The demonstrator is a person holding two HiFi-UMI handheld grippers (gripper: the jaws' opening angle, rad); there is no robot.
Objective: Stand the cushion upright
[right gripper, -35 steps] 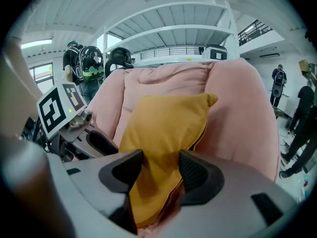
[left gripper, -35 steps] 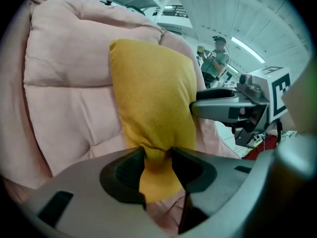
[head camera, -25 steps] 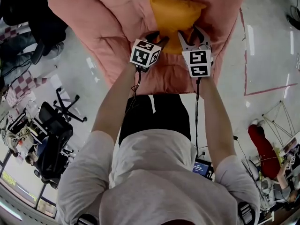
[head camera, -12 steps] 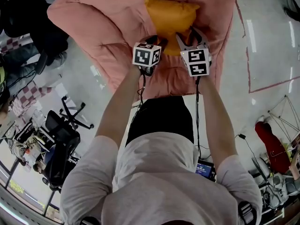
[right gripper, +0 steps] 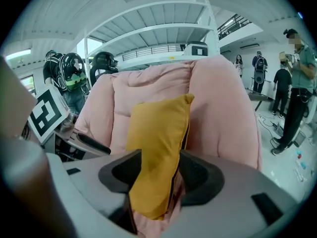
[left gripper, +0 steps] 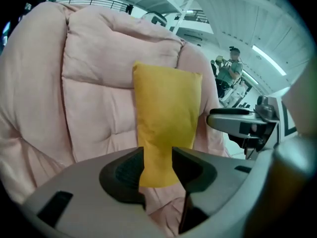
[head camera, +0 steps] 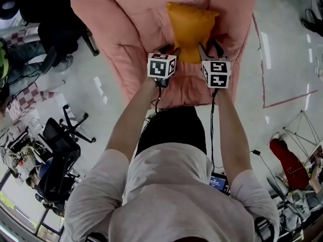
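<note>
One yellow cushion (head camera: 191,26) upright against one pink armchair (head camera: 128,21); left gripper (head camera: 169,51), right gripper (head camera: 209,48) fingers both clamped on cushion bottom.

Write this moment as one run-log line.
left hand-held gripper: shut on cushion | right hand-held gripper: shut on cushion | cushion: upright, before armchair

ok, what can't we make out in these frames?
- Cushion lower edge: head view, covered by left gripper and right gripper.
- Armchair seat under it: both gripper views, behind each gripper's body; contact unclear.
- Armchair base: head view, under its padding.
</note>
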